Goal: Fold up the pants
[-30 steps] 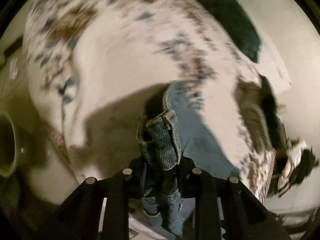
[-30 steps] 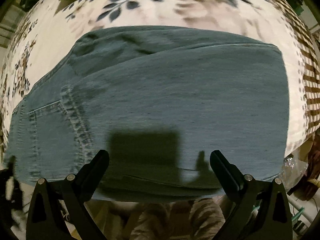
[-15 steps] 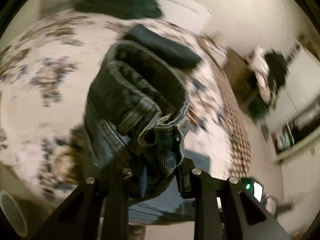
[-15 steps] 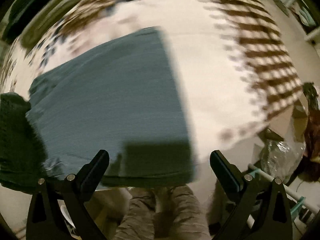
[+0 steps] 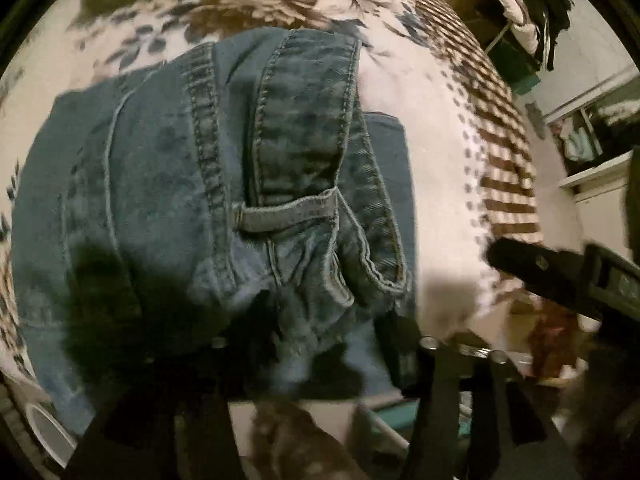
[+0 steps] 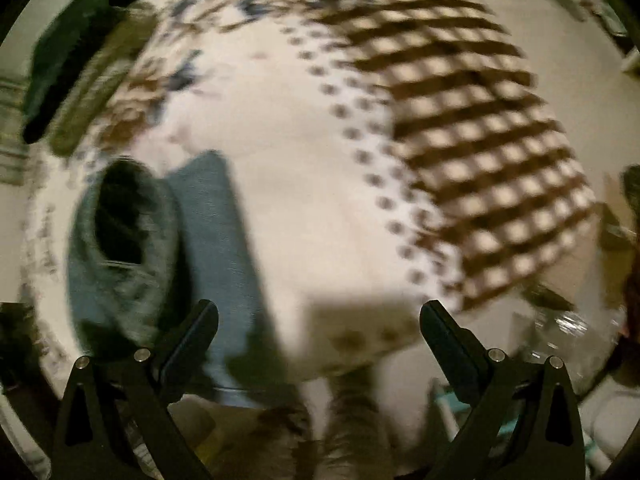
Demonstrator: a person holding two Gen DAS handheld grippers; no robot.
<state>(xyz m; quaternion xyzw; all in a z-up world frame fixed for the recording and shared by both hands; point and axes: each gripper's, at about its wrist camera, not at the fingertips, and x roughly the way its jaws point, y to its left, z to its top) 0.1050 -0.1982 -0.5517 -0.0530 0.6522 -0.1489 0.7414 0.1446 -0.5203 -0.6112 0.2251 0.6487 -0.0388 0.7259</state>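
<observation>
The blue denim pants [image 5: 208, 184] lie folded on the floral bedspread [image 5: 432, 128], waistband and belt loop on top. My left gripper [image 5: 320, 360] is shut on the waistband end of the pants at the near edge. In the right wrist view the pants [image 6: 208, 240] lie at the left, blurred. My right gripper [image 6: 318, 332] is open and empty, to the right of the pants over bare bedspread [image 6: 320, 200]. Its dark body shows at the right edge of the left wrist view [image 5: 560, 272].
Dark and olive clothes [image 6: 72, 72] lie at the far left of the bed. The bedspread has a brown checked border [image 6: 480, 140] on the right. Shelves and hanging clothes [image 5: 532, 8] stand beyond the bed. A white cylinder [image 5: 48, 432] stands at lower left.
My left gripper has carried the waistband over and laid it down on the folded pants. My right gripper has swung to the right, off the pants, still open.
</observation>
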